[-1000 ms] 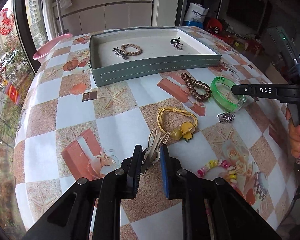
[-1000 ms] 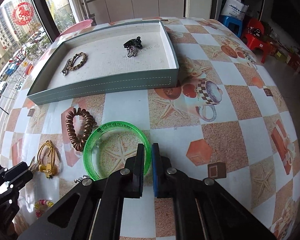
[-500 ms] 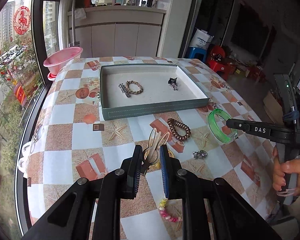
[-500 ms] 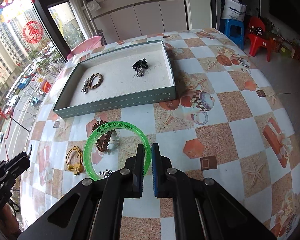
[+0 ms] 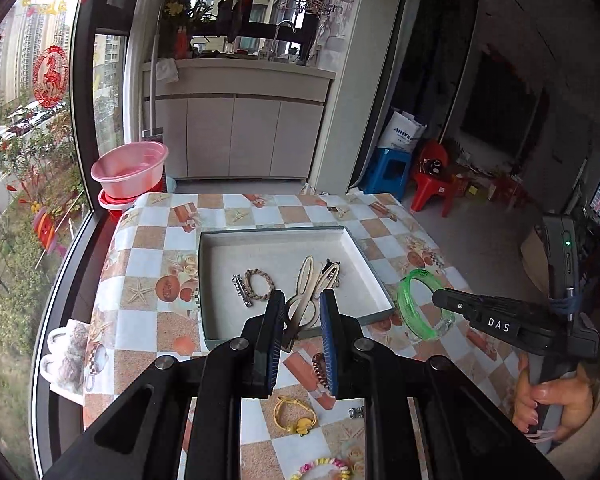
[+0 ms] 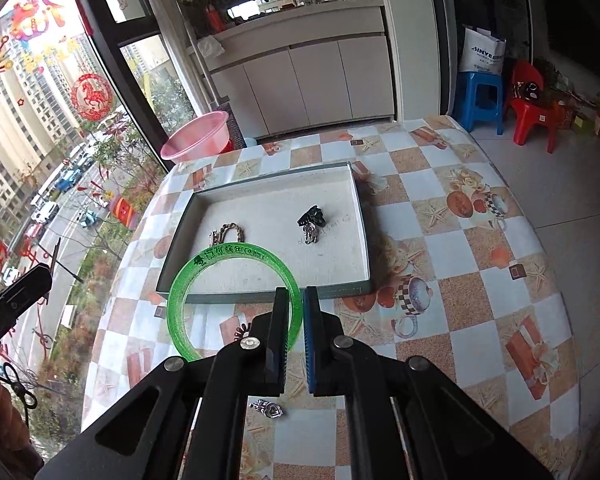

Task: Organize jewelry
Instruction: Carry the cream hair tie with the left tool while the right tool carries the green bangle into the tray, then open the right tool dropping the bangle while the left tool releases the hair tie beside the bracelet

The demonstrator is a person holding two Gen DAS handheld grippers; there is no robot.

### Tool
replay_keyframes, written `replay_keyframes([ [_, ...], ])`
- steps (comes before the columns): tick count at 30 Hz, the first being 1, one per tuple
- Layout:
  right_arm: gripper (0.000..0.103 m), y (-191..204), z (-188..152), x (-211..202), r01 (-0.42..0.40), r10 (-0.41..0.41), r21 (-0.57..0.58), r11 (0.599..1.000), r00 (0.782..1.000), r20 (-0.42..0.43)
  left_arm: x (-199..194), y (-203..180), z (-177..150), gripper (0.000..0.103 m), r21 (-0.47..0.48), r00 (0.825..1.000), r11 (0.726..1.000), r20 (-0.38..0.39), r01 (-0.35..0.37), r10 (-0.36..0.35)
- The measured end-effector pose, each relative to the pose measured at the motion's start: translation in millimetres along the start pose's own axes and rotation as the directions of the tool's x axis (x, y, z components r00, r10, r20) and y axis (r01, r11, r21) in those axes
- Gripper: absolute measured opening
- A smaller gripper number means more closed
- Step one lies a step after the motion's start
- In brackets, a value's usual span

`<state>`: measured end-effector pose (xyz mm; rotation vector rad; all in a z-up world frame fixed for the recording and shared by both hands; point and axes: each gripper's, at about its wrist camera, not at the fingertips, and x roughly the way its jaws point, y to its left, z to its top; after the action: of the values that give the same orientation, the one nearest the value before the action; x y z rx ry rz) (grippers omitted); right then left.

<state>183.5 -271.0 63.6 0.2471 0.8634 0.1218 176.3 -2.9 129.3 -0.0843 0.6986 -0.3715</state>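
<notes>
Presently the beige rabbit-ear hair clip (image 5: 305,300) is pinched in the left gripper (image 5: 300,312), raised above the tray (image 5: 374,280); the right gripper (image 6: 296,312) clamps the green bangle (image 6: 188,280) by its rim. Risk: both loads converging on the tray may collide, or the edge-held bangle may pivot and slip free.

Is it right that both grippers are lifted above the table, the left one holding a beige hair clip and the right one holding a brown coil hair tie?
Not quite. The right gripper holds the green bangle, pinched at its rim, as the right wrist view shows. The rest stands: both are lifted above the table, and the left gripper holds the beige hair clip.
</notes>
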Motion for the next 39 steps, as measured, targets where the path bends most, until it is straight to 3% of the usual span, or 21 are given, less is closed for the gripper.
replay_keyframes([
  [8, 0.007, 6, 67, 15, 0.042, -0.042, -0.014, 0.999, 0.999, 0.008, 45, 19, 54, 0.031, -0.059, 0.998, 0.996, -0.001, -0.07, 0.07],
  [13, 0.007, 9, 89, 50, 0.065, -0.066, -0.019, 0.998, 0.998, -0.019, 102, 29, 52, 0.031, -0.033, 0.989, 0.99, -0.049, -0.139, 0.137],
  [19, 0.007, 2, 69, 112, 0.066, -0.066, -0.011, 0.998, 0.989, -0.13, 169, 39, 14, 0.031, -0.025, 0.972, 0.989, -0.191, -0.147, 0.14],
  [26, 0.007, -15, 42, 166, 0.081, -0.079, 0.0, 0.997, 0.966, -0.245, 213, 41, -18, 0.031, 0.001, 0.948, 0.992, -0.296, -0.125, 0.12],
  [32, 0.007, -20, 33, 195, 0.107, -0.106, -0.013, 0.994, 0.948, -0.3, 238, 37, -30, 0.031, 0.051, 0.927, 0.988, -0.342, -0.146, 0.154],
  [39, 0.008, -23, 40, 206, 0.141, -0.139, -0.009, 0.99, 0.956, -0.26, 250, 29, -26, 0.031, 0.108, 0.925, 0.973, -0.302, -0.206, 0.229],
])
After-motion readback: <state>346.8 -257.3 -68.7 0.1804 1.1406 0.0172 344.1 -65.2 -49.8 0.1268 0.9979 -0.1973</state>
